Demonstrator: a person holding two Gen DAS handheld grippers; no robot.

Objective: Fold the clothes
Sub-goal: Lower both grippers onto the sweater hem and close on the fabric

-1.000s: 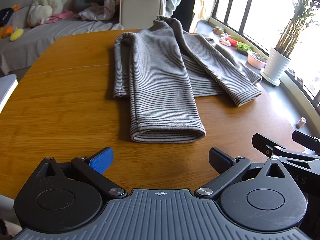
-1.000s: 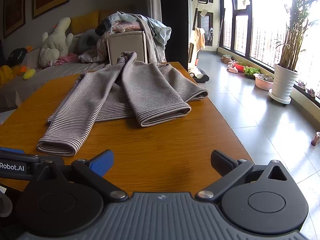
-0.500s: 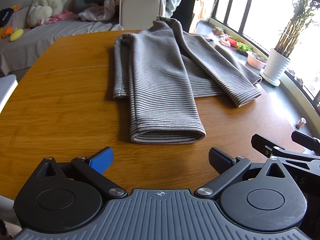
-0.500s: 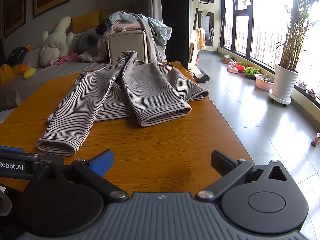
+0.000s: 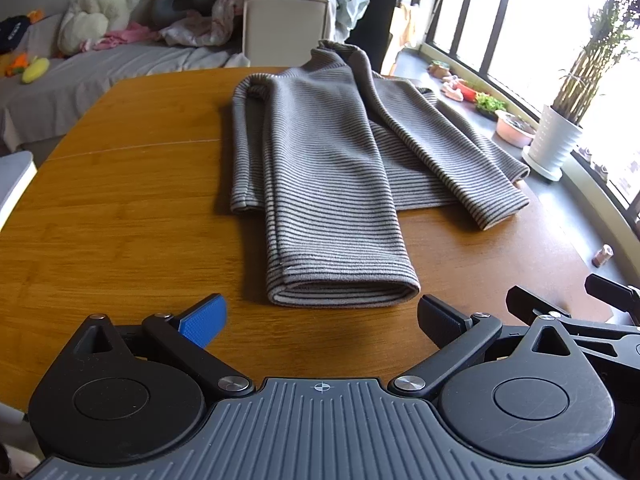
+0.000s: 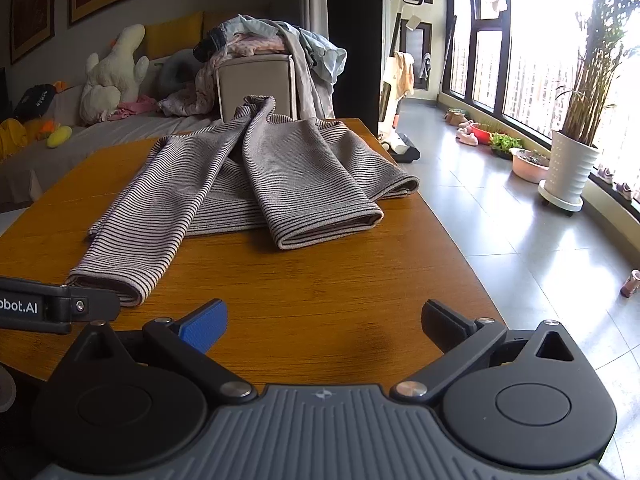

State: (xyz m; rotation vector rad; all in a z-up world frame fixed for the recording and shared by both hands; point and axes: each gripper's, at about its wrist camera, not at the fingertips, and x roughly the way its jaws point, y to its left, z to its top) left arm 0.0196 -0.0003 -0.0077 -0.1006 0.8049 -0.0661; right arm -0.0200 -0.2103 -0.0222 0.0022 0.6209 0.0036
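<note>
A grey striped sweater (image 5: 328,160) lies on the wooden table (image 5: 120,208), both sleeves folded forward over the body. It also shows in the right wrist view (image 6: 256,184). My left gripper (image 5: 320,318) is open and empty, just short of the near sleeve cuff (image 5: 344,292). My right gripper (image 6: 324,322) is open and empty over bare table, short of the other sleeve cuff (image 6: 328,228). The right gripper's fingers (image 5: 560,312) show at the right edge of the left wrist view. The left gripper's body (image 6: 48,308) shows at the left of the right wrist view.
A beige bin (image 6: 256,84) heaped with clothes stands beyond the table's far edge. A sofa (image 5: 80,72) with plush toys is at the back left. The table's right edge (image 6: 452,232) drops to a tiled floor with a white plant pot (image 6: 572,172).
Both grippers have edged slightly forward toward the sweater. The sweater has not moved.
</note>
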